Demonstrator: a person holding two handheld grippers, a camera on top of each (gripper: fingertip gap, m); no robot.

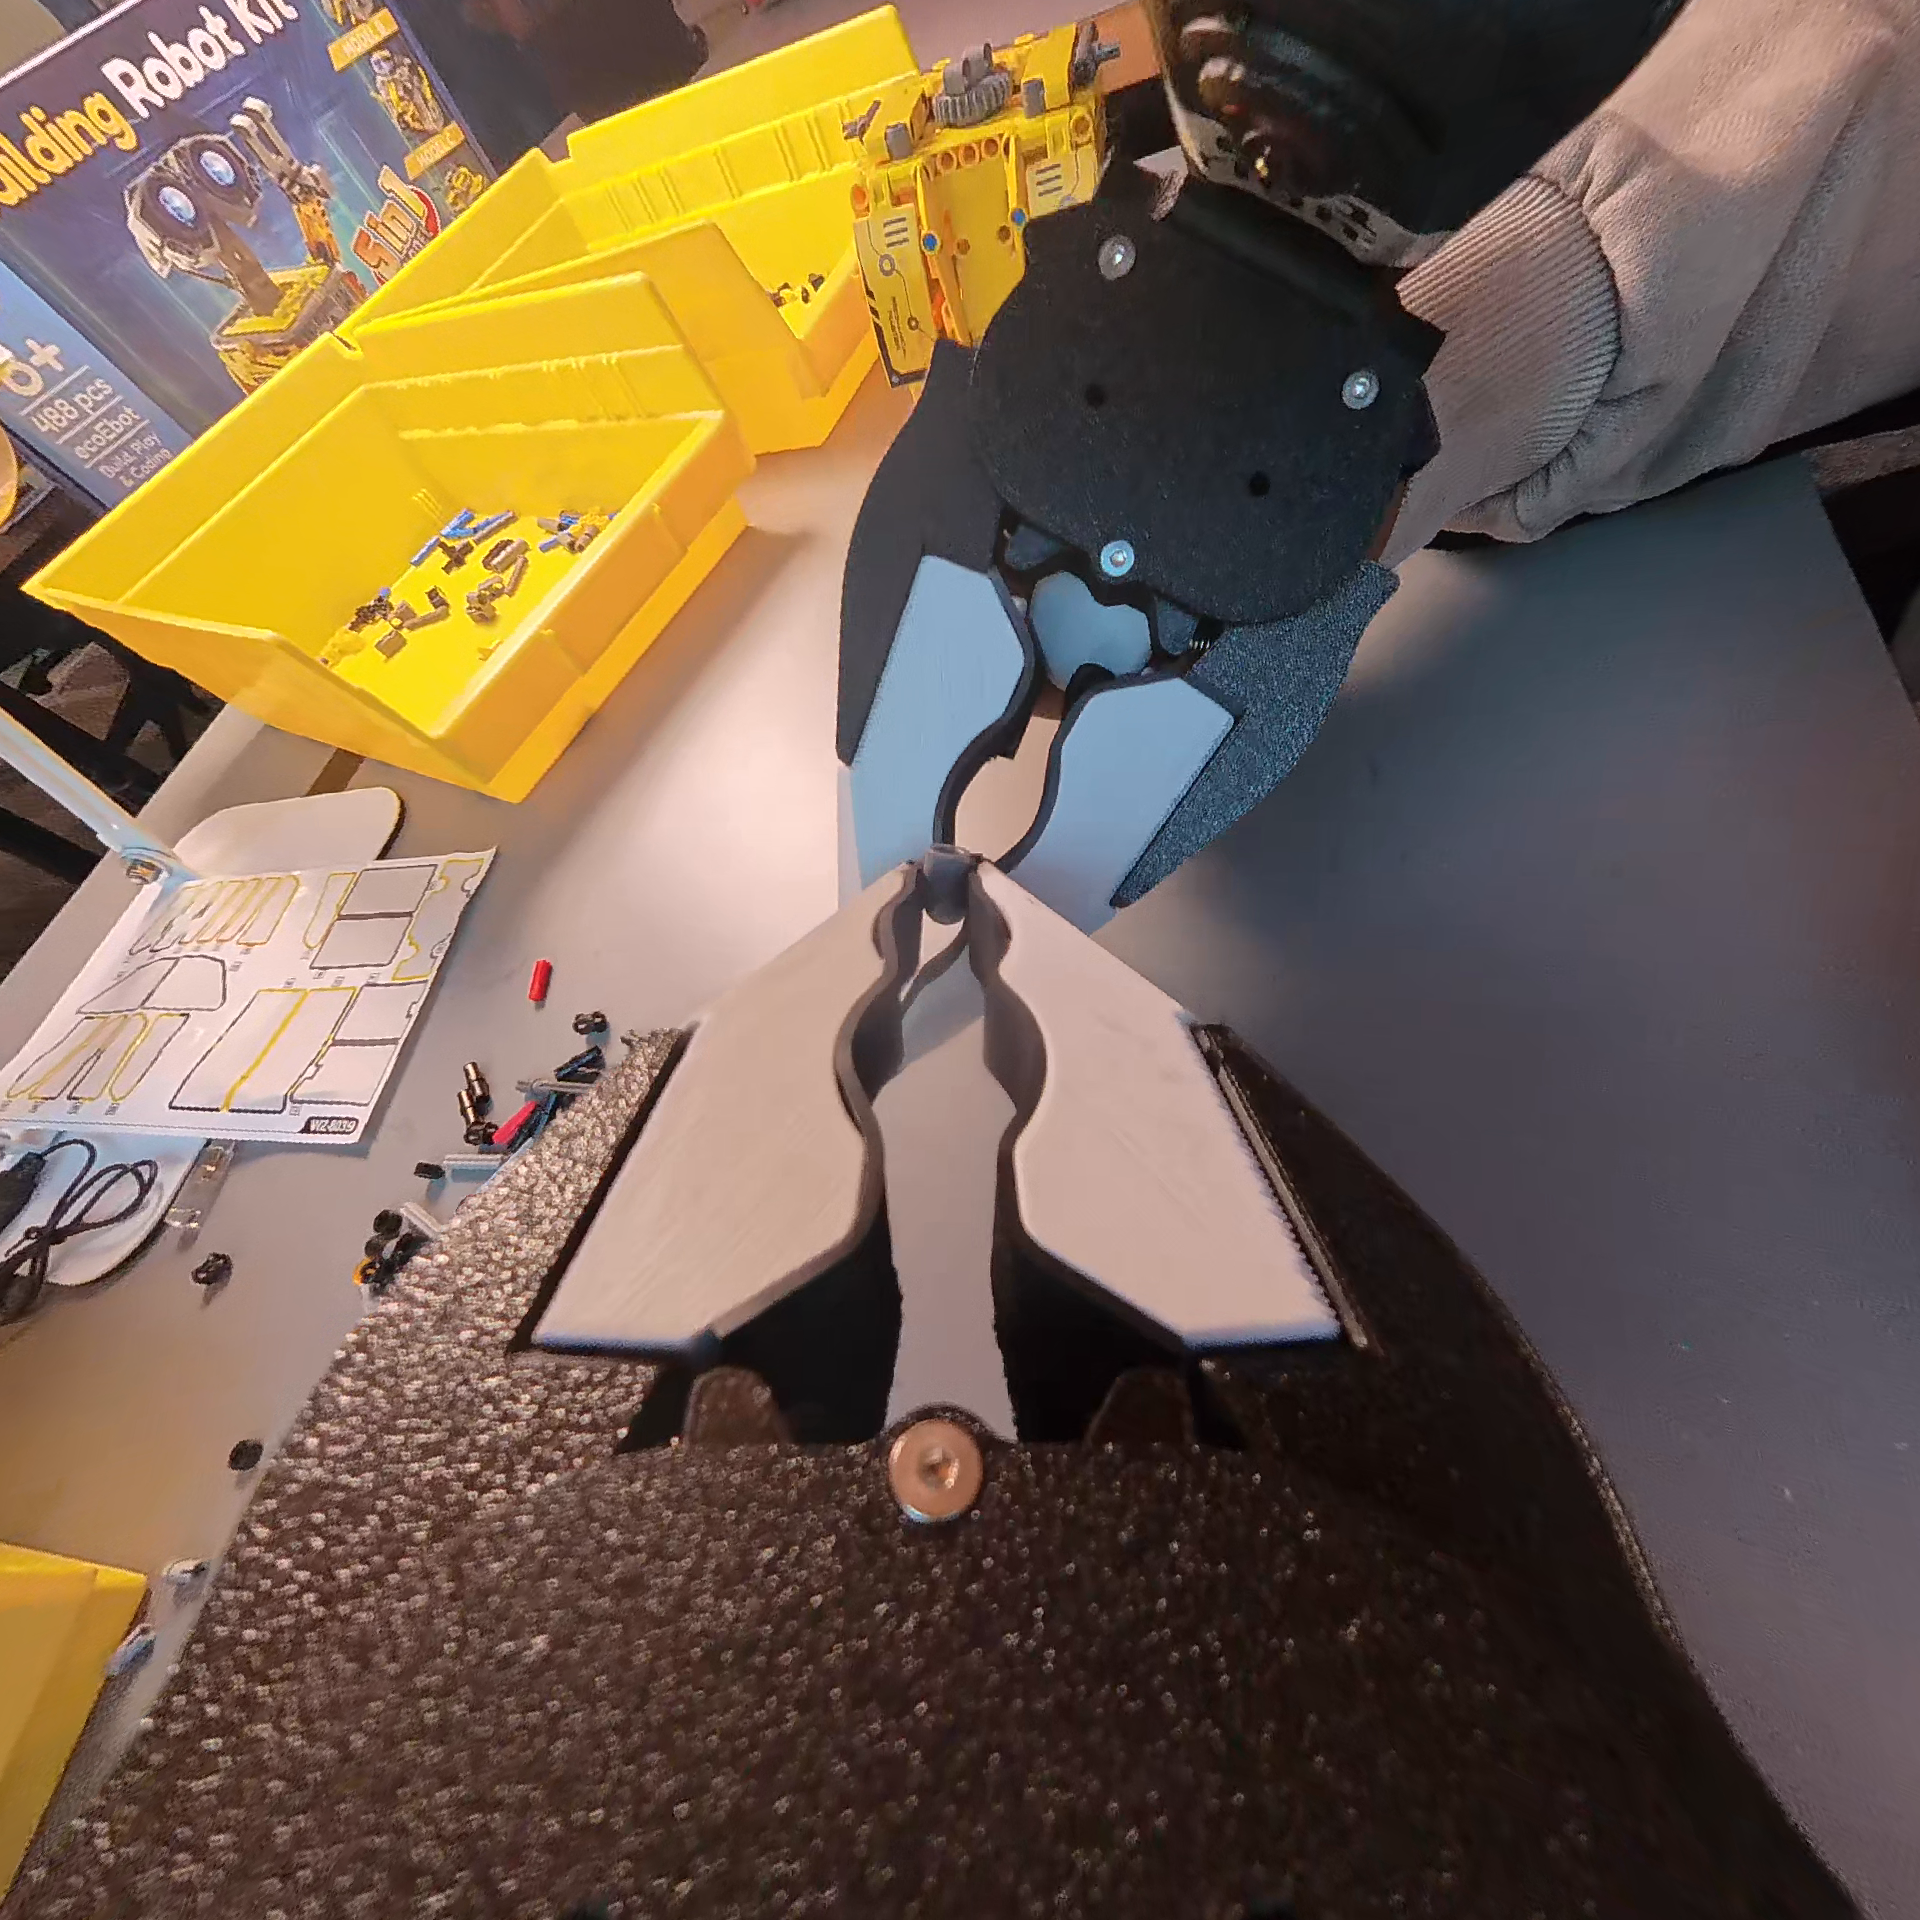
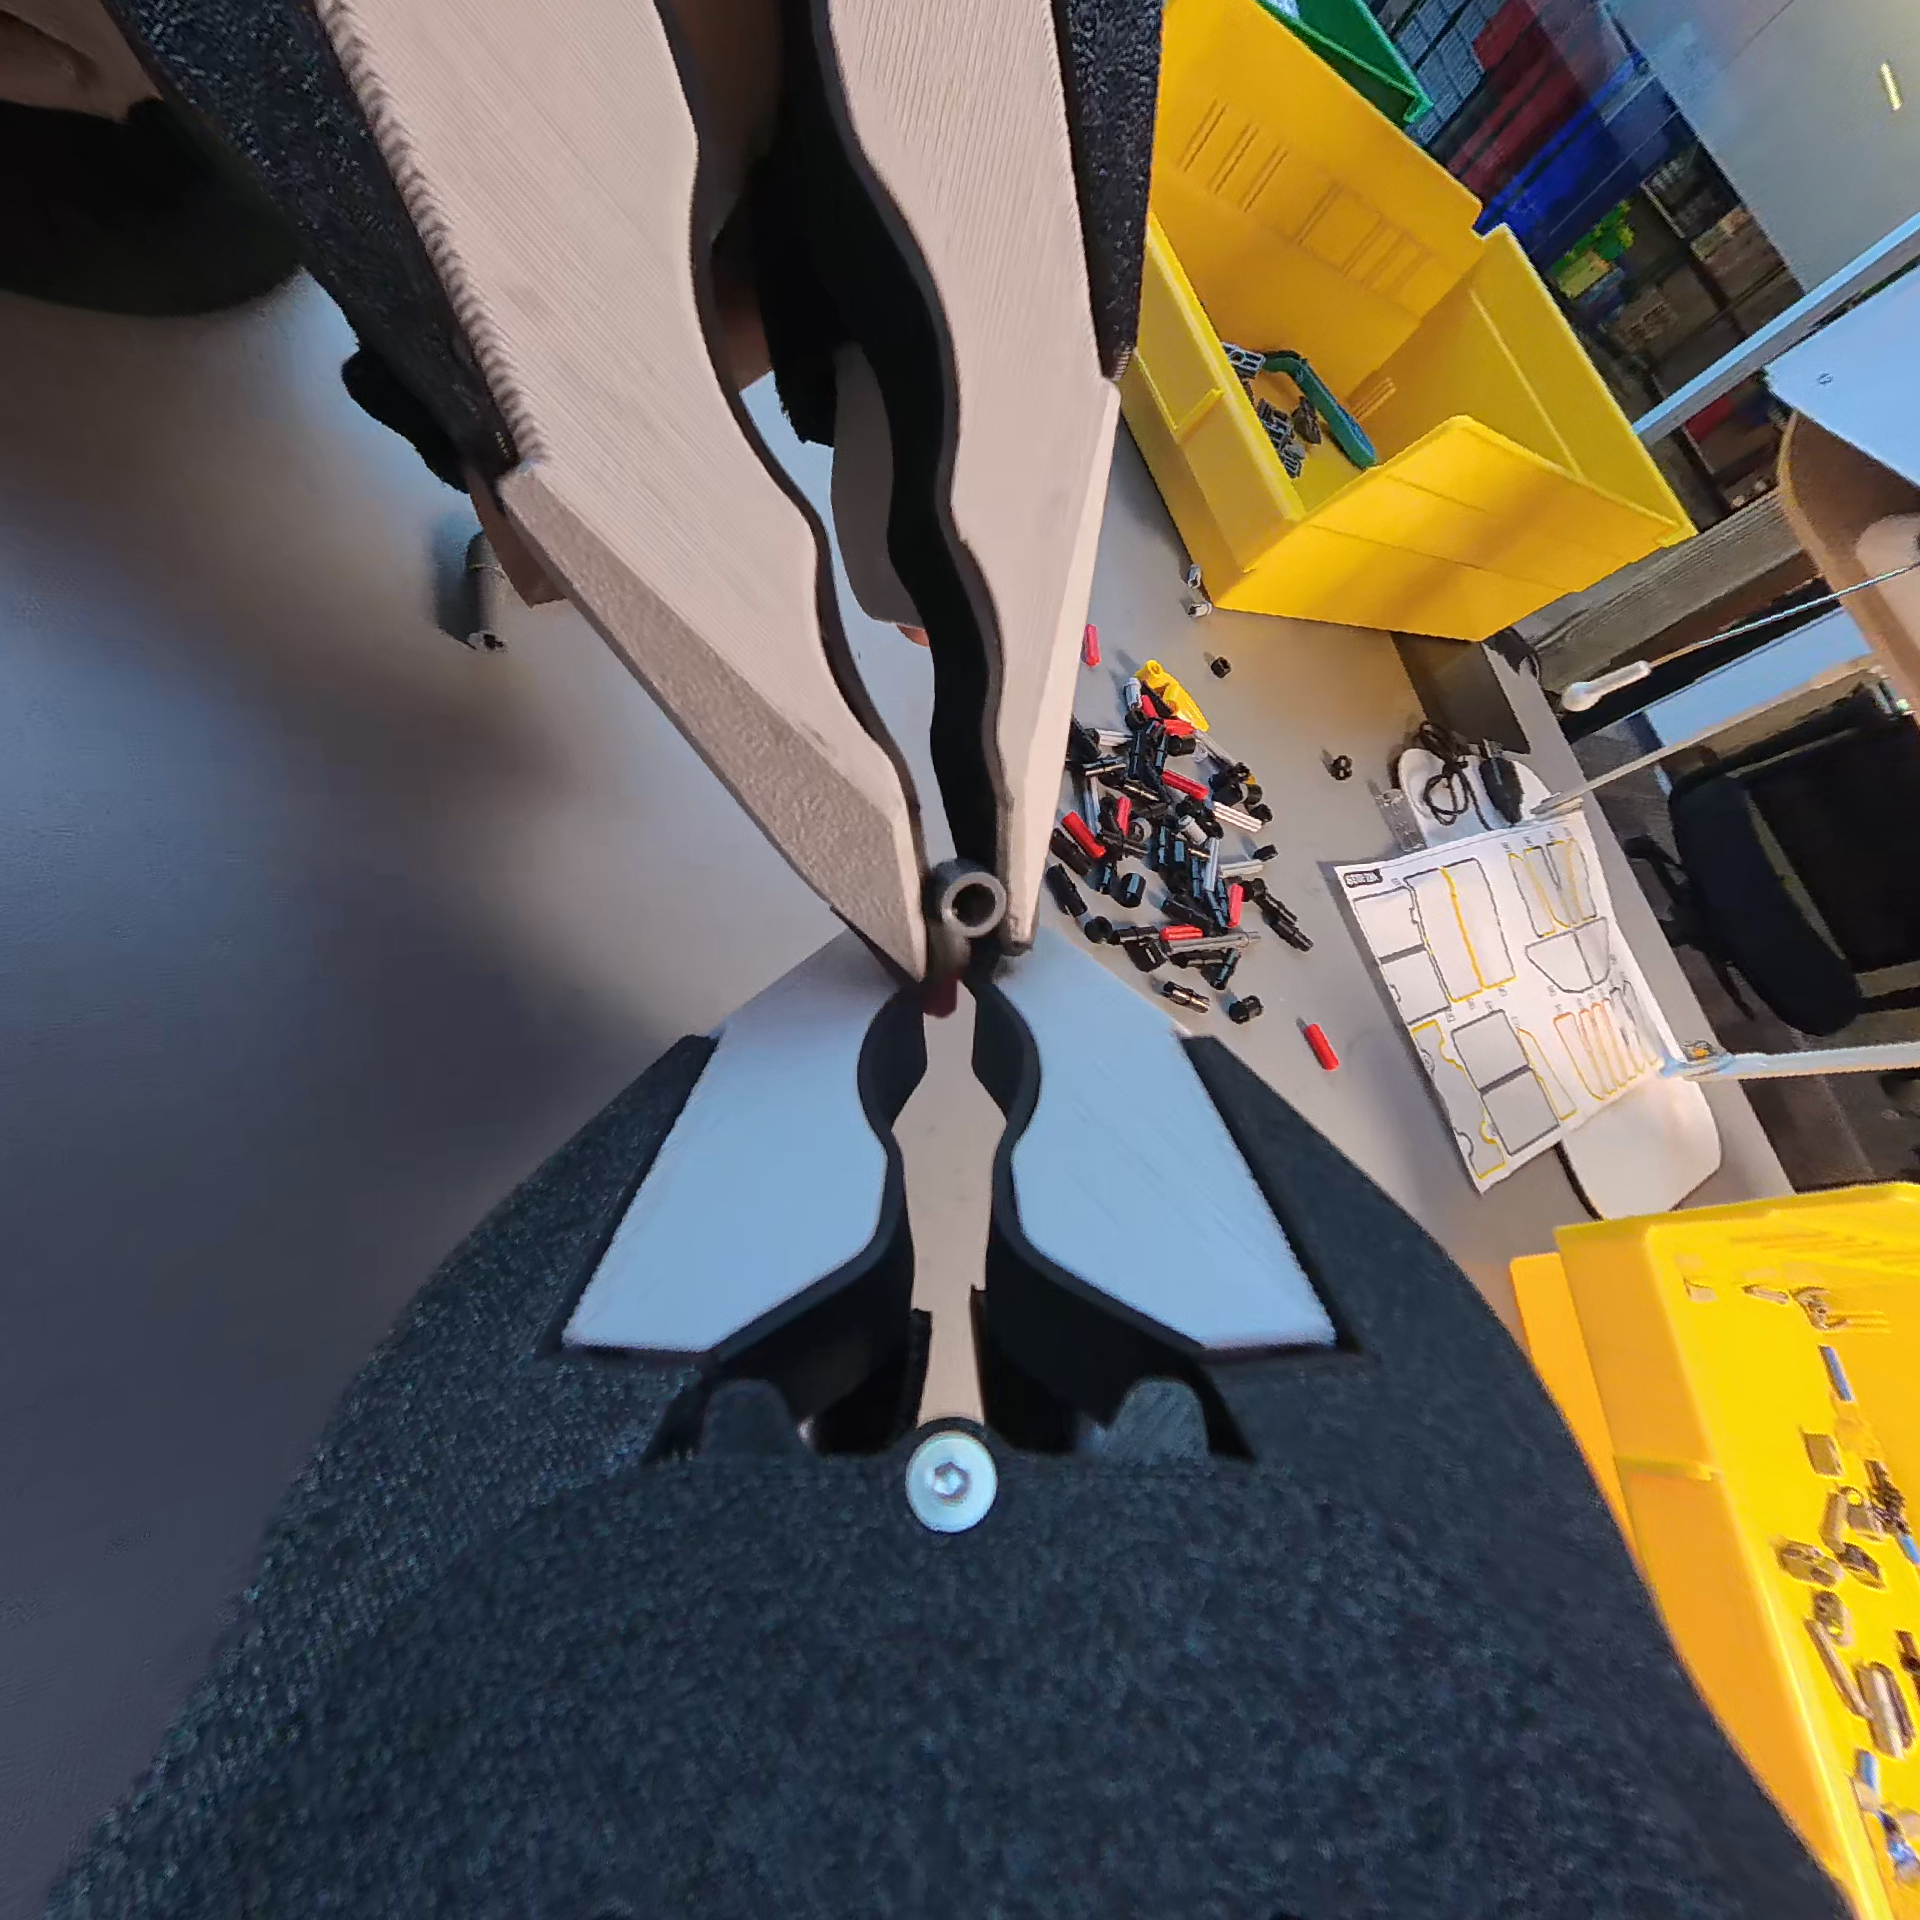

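In the left wrist view my left gripper (image 1: 940, 885) is shut on a small grey tube-shaped connector (image 1: 943, 873), held above the grey table (image 1: 1455, 935). My right gripper (image 1: 971, 854) comes down from above, tip to tip with it. In the right wrist view the left gripper (image 2: 966, 935) reaches in from the top with the grey tube (image 2: 975, 902), its open bore facing me. My right gripper (image 2: 948, 987) is shut on a small red pin (image 2: 940, 995) that sits right under the tube, touching it.
Yellow bins (image 1: 416, 582) with small parts line the table's left, near a yellow robot model (image 1: 977, 187) and a kit box (image 1: 208, 208). A sticker sheet (image 2: 1507, 987) and a pile of loose black, red and grey pins (image 2: 1174, 831) lie near more bins (image 2: 1403, 468). One gripper's finger ends stand about 5 cm off the other's. From either gripper's tips it is about 30 cm to the yellow robot model (image 1: 977, 187).
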